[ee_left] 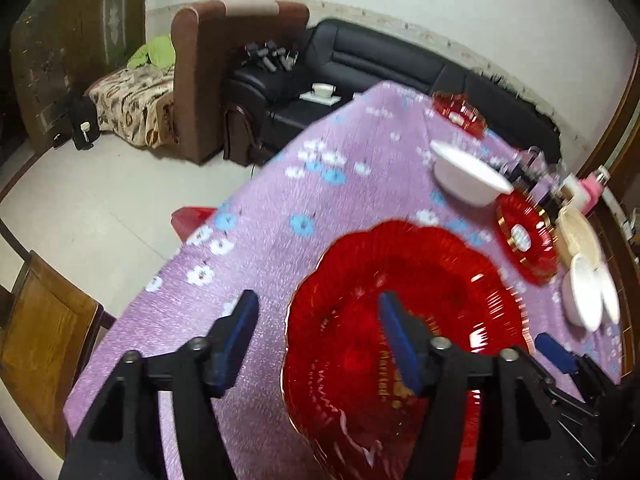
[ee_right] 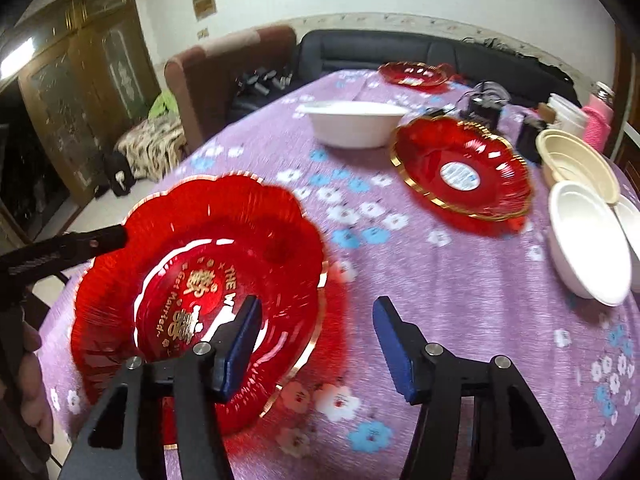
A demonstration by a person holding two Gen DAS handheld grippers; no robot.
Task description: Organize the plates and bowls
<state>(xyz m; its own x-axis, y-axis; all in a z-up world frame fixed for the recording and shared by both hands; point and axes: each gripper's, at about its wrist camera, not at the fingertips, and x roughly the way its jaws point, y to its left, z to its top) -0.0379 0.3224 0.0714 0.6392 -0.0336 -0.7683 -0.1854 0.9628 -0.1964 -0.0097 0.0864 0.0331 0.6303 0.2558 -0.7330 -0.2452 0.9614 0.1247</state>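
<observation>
Red translucent plastic with a gilt scalloped edge: the nearest plate (ee_right: 196, 288), apparently the top of a small stack, lies at the near left edge of the surface (ee_right: 460, 320), which is covered in a lilac flowered cloth. The right tongs (ee_right: 316, 344) hang spread just above the plate's right rim, nothing between the blue pads; the left tongs (ee_left: 316, 340) stand spread too, straddling its left rim without pinching it. The plate looks light, stiff and glossy, so likely slippery and prone to crack if squeezed hard; the raised fluted rim seems the best place to take hold, one pad inside, one under the lip. Farther right sits a second red plate (ee_right: 464, 176) with a white label at its centre, and beside it at the right edge a group of white and cream bowls (ee_right: 588, 240), some nested. Beyond them stands a lone white bowl (ee_right: 356, 122), and at the far edge a third red plate (ee_right: 414, 74).
</observation>
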